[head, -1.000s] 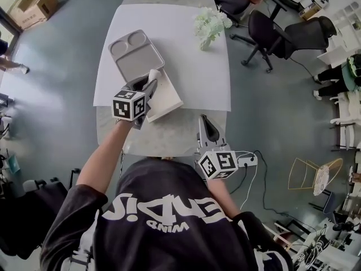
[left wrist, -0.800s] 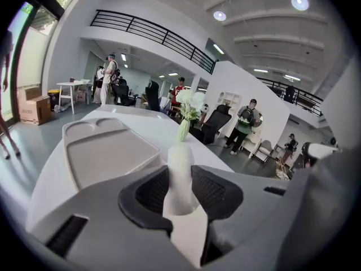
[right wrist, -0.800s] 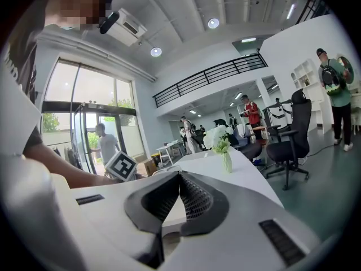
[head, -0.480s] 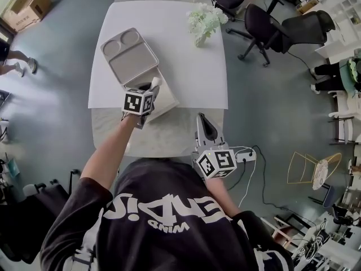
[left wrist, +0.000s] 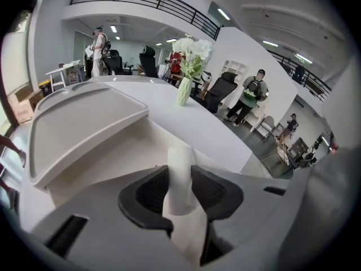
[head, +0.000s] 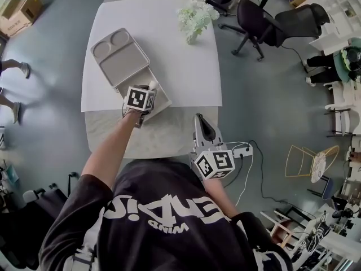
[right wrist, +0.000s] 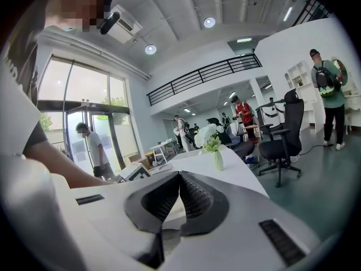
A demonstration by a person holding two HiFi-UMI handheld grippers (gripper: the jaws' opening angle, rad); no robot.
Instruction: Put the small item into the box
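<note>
My left gripper (head: 149, 90) is shut on the small item (left wrist: 180, 174), a white roll that stands up between the dark pads (left wrist: 151, 189). It hovers over the open white box (head: 163, 99), whose hollow (left wrist: 107, 162) lies just ahead of the jaws. The box lid (head: 118, 57), with two round recesses, leans back to the left (left wrist: 84, 117). My right gripper (head: 201, 121) is above the table's near edge, jaws shut with nothing between them (right wrist: 179, 176).
A vase of white flowers (head: 194, 17) stands at the far right of the white table top (head: 169, 44). Office chairs (head: 265, 21) are on the floor to the right, and a power strip (head: 242, 149) with cables lies near my right gripper. People stand in the background (left wrist: 251, 95).
My left gripper has carried the white roll forward, from the box's near left side to above its hollow. The right gripper has stayed in place.
</note>
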